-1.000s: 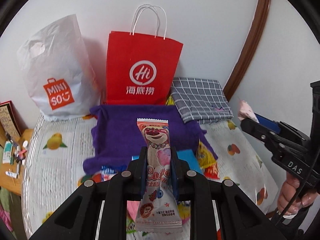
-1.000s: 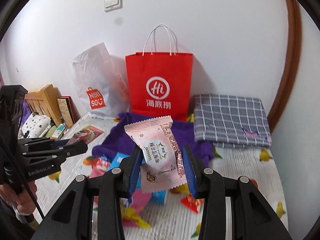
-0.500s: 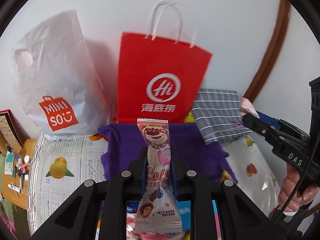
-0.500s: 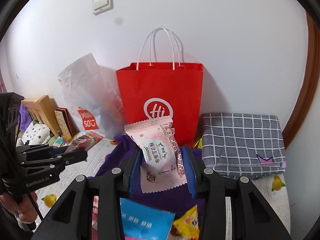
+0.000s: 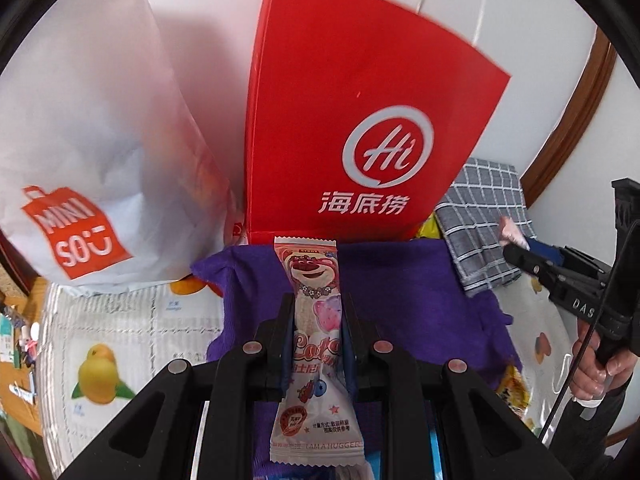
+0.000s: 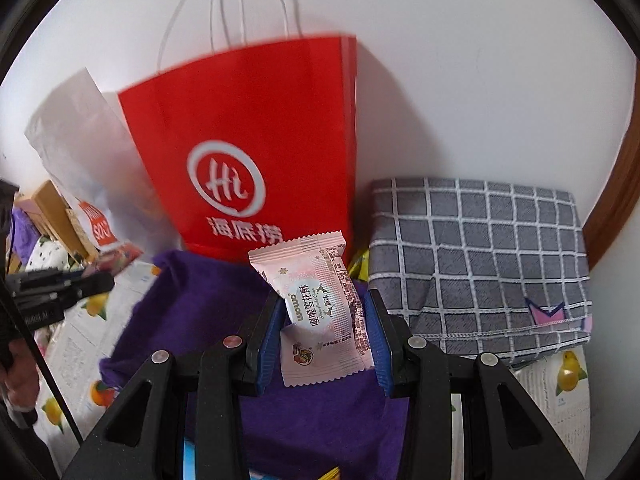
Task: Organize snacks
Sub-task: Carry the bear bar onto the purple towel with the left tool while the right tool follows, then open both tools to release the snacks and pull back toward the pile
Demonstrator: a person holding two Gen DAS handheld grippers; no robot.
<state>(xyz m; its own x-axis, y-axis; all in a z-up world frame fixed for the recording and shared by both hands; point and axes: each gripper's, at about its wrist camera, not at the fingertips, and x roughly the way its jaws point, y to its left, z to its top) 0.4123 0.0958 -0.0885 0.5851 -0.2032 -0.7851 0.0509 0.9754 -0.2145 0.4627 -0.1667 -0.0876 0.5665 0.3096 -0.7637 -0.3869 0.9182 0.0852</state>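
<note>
My left gripper point(image 5: 316, 320) is shut on a long pink bear-print snack bar point(image 5: 316, 344), which stands upright between the pads. My right gripper point(image 6: 322, 316) is shut on a pale pink snack packet point(image 6: 320, 308). Both hang over a purple cloth point(image 5: 404, 288) point(image 6: 200, 320) on the bed, close in front of a red paper bag point(image 5: 360, 120) point(image 6: 256, 152) with white handles. In the left wrist view the right gripper point(image 5: 516, 246) shows at the right edge with its packet. The left gripper point(image 6: 96, 282) shows at the left edge of the right wrist view.
A white Miniso plastic bag point(image 5: 80, 140) leans on the wall left of the red bag. A folded grey checked cloth point(image 6: 480, 268) lies to the right. More snack packets point(image 5: 514, 392) lie on the fruit-print bed sheet point(image 5: 120, 340). A wooden shelf point(image 6: 48, 208) with small items stands at the left.
Both grippers have moved forward and down toward the red bag, which now looms much larger. The snack bar and the packet stay clamped as before.
</note>
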